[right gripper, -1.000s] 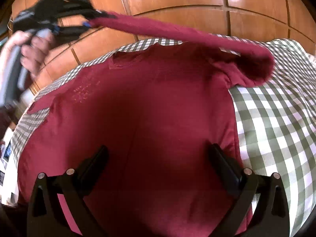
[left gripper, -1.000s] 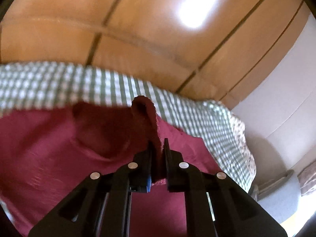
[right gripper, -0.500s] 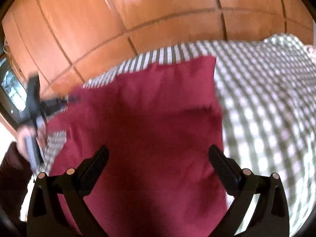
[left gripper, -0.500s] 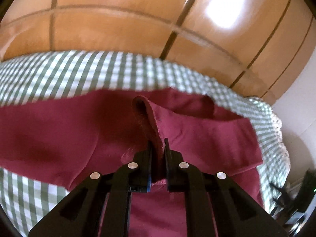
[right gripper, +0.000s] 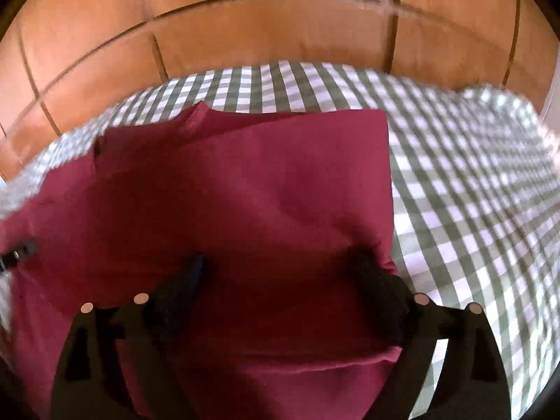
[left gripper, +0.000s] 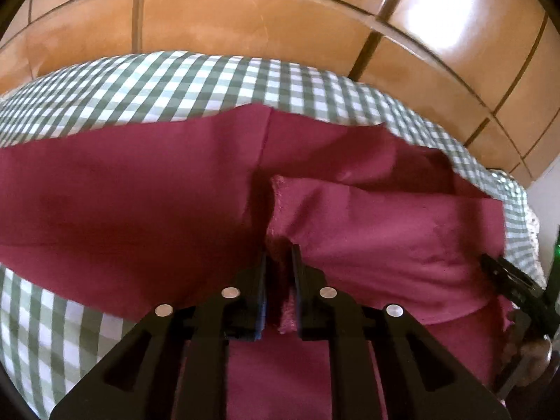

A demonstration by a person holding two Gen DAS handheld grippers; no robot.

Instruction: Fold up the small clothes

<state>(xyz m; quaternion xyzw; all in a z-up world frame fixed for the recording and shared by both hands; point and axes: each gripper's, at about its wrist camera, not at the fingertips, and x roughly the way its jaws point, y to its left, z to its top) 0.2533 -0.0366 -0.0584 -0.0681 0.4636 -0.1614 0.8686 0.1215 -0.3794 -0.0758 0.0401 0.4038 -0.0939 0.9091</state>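
1. The maroon garment (left gripper: 147,206) lies on the green-and-white checked cloth (left gripper: 168,80), which covers the work surface; orange-brown wooden panels (left gripper: 245,14) stand behind it

2. The left gripper (left gripper: 279,255) is clenched on a hemmed edge of the garment. A strip of the maroon fabric runs up between the jaws, and the flap it carries (left gripper: 385,231) lies over the rest of the garment, towards the right of the left wrist view. The jaws are just beginning to part, though fabric is between them for now. Judgement: the flap has been laid where the fold wants it, and the pinch is there to steer the edge until it settles

3. The right gripper (right gripper: 283,266) has its jaws wide, closing slightly, over the near right part of the garment (right gripper: 266,189); cloth lies under the gap, but I see no pinch. Judgement: it is placed to take the right-hand edge for the next fold

4. In the right wrist view the garment's right side shows a straight edge, consistent with one fold already made. Judgement: the task is partly done, with further folds needed
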